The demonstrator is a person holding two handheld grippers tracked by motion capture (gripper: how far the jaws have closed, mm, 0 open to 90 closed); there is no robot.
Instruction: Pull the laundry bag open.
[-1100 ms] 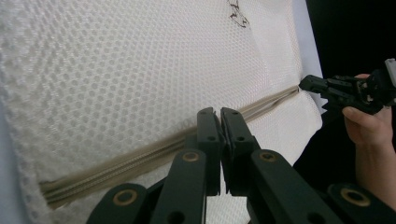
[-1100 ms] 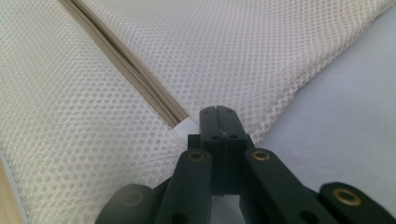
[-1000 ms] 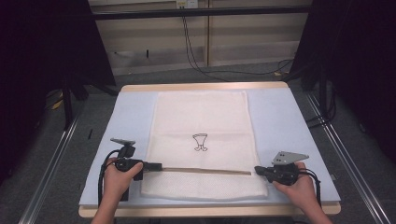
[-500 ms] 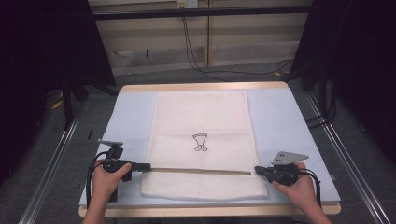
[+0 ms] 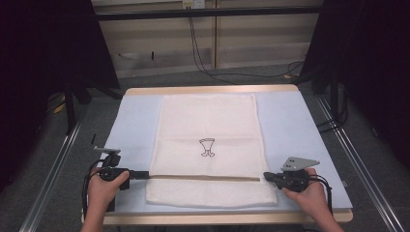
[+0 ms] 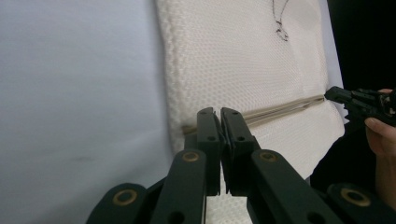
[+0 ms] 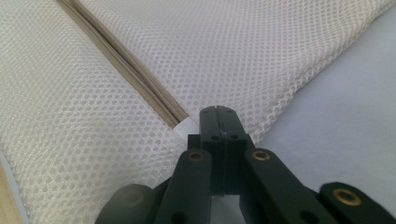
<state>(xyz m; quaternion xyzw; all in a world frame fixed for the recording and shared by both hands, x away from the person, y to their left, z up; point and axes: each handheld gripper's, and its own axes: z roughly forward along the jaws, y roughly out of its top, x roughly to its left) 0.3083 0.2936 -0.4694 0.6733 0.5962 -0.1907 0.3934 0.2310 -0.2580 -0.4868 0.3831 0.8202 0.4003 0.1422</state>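
A white mesh bag (image 5: 208, 121) with a small black drawing (image 5: 207, 147) lies flat on the pale blue table (image 5: 133, 121). A tan zipper (image 5: 203, 177) runs across it near the front edge. My left gripper (image 5: 143, 175) is shut at the zipper's left end, at the bag's edge. In the left gripper view its jaws (image 6: 219, 112) are pressed together on what looks like the zipper pull, mostly hidden between them. My right gripper (image 5: 266, 177) is shut at the zipper's right end. Its jaws (image 7: 217, 109) pinch the bag's edge next to a white end tab (image 7: 186, 126).
The table's wooden front edge (image 5: 222, 218) lies just below the bag. Bare blue surface (image 5: 300, 135) flanks the bag on both sides. Metal rails (image 5: 358, 159) run beside the table, and black cables (image 5: 203, 53) hang at the back wall.
My left gripper has moved leftward along the zipper line to the bag's left edge. The right gripper and the bag have stayed in place.
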